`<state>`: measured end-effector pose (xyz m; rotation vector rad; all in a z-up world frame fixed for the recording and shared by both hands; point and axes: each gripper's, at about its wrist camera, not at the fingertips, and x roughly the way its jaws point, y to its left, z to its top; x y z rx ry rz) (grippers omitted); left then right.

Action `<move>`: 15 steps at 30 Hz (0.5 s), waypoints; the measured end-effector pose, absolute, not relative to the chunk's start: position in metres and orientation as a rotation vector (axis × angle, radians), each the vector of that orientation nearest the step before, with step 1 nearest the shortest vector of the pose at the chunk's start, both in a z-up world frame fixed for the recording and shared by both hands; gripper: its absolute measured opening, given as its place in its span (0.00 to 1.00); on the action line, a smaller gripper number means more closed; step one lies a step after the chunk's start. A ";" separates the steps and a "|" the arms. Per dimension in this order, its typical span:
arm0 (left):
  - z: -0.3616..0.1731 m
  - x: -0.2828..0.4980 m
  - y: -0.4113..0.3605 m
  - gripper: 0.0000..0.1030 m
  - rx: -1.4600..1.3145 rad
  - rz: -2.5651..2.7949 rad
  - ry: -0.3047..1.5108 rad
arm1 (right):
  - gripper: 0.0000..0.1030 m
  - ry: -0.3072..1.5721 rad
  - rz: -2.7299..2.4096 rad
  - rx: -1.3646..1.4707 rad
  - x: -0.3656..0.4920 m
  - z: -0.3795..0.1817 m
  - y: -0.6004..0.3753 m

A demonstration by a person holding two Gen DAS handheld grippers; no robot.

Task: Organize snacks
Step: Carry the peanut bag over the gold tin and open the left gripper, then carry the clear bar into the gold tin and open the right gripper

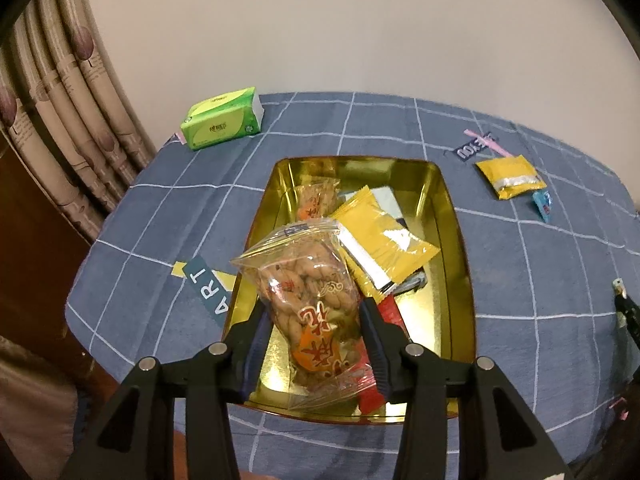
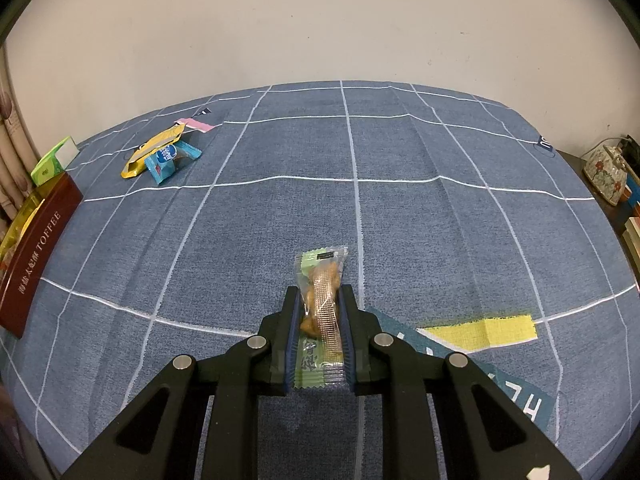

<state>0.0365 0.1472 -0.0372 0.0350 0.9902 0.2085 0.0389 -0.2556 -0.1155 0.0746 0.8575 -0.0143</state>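
In the left wrist view, the left gripper (image 1: 314,312) clamps a clear bag of twists (image 1: 312,300) above the gold tin (image 1: 456,240), which already holds yellow packets (image 1: 380,240). In the right wrist view, the right gripper (image 2: 319,300) pinches a green snack packet (image 2: 322,300) over the blue cloth (image 2: 400,208), well right of the tin (image 2: 36,248); a yellow pack (image 2: 154,150) and a blue one (image 2: 166,162) lie beyond the tin.

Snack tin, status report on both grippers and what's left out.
Left gripper shut on twisted-dough bag over gold tin. Right gripper shut on green snack packet. Yellow packet, blue candy still out. Path clear.
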 end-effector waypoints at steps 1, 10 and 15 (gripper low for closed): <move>-0.037 0.037 0.147 0.44 0.040 0.211 0.993 | 0.17 0.857 -0.015 0.073 0.039 -0.115 -0.255; -0.017 0.034 0.183 0.63 -0.177 0.090 0.973 | 0.17 0.869 -0.009 0.066 0.042 -0.114 -0.253; -0.003 0.027 0.204 0.63 -0.257 0.143 0.939 | 0.17 0.854 0.028 0.055 0.044 -0.100 -0.237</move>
